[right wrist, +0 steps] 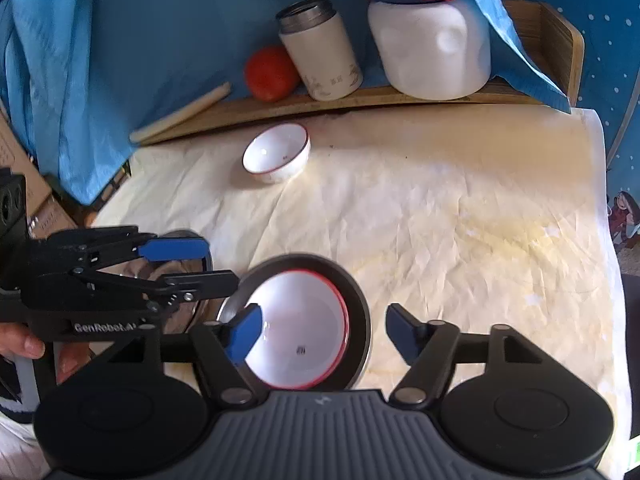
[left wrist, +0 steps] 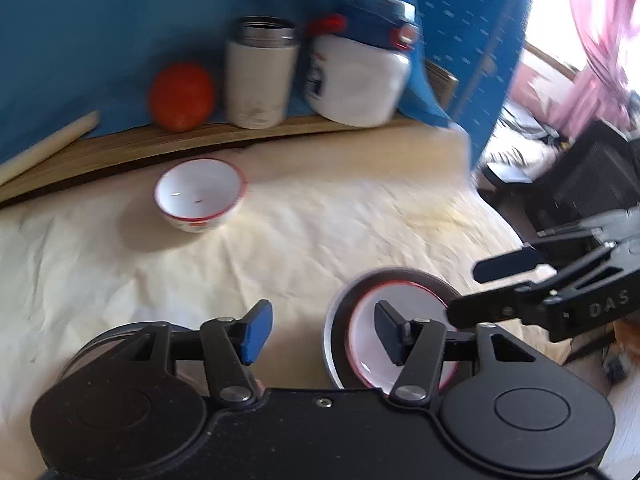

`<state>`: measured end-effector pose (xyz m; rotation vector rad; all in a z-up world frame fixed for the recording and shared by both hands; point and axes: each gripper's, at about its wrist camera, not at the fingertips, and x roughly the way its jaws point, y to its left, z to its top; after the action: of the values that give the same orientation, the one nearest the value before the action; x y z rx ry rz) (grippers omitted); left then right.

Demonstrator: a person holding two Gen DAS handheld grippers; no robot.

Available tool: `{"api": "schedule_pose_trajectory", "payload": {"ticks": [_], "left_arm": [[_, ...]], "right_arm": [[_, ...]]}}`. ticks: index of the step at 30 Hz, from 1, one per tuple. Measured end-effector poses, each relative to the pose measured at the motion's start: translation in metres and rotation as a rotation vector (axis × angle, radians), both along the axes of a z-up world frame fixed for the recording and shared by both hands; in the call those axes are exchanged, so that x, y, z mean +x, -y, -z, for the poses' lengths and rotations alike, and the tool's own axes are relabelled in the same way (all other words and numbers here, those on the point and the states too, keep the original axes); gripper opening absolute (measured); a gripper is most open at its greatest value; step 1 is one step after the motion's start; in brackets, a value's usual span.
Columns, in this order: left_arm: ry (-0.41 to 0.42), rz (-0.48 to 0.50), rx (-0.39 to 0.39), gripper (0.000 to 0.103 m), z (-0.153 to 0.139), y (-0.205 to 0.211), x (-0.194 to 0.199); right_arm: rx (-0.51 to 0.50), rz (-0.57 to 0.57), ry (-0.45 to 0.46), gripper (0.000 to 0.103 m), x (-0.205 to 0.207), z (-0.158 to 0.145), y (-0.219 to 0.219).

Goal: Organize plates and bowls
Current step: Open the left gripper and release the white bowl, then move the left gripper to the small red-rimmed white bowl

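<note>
A white bowl with a red rim [right wrist: 304, 332] sits inside a shallow metal dish [right wrist: 360, 300] near the front of the cream cloth. My right gripper [right wrist: 325, 332] is open above them: its left fingertip hangs over the bowl's left side and its right one is outside the dish. My left gripper [right wrist: 200, 266] is open too, just left of that dish and above a second metal dish [right wrist: 180, 276]. In the left wrist view, the left gripper [left wrist: 323, 332] has only cloth between its fingers, with the nested bowl [left wrist: 368, 340] to its right. A second small red-rimmed bowl [right wrist: 276, 154] stands alone farther back.
At the back, a wooden board [right wrist: 360, 98] carries a red-orange fruit [right wrist: 272, 72], a white steel-rimmed cup [right wrist: 320, 52], a white jug with a blue lid [right wrist: 432, 48] and a pale stick [right wrist: 180, 114]. Blue cloth hangs behind. The table drops off at the right. A hand [right wrist: 24, 344] holds the left gripper.
</note>
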<state>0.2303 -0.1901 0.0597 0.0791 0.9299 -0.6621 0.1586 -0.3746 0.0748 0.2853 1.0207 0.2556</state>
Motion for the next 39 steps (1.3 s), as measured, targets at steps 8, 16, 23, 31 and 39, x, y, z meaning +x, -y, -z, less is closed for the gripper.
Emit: {"api": "schedule_pose_trajectory", "payload": {"ticks": [8, 16, 23, 31, 39], "left_arm": [[-0.038, -0.191, -0.058, 0.093, 0.007, -0.036, 0.039], [-0.058, -0.381, -0.106, 0.102, 0.020, -0.069, 0.082], [-0.083, -0.462, -0.098, 0.102, 0.034, -0.080, 0.117], [-0.128, -0.516, -0.164, 0.102, 0.048, -0.082, 0.149], [-0.126, -0.502, -0.137, 0.102, 0.061, -0.064, 0.163]], "right_arm": [[0.033, 0.038, 0.004, 0.095, 0.025, 0.015, 0.009], [0.066, 0.056, 0.013, 0.103, 0.061, 0.032, 0.012], [0.102, 0.037, 0.026, 0.103, 0.105, 0.039, 0.002], [0.094, 0.019, 0.004, 0.103, 0.145, 0.053, -0.011], [0.100, 0.013, 0.039, 0.103, 0.172, 0.067, -0.020]]}}
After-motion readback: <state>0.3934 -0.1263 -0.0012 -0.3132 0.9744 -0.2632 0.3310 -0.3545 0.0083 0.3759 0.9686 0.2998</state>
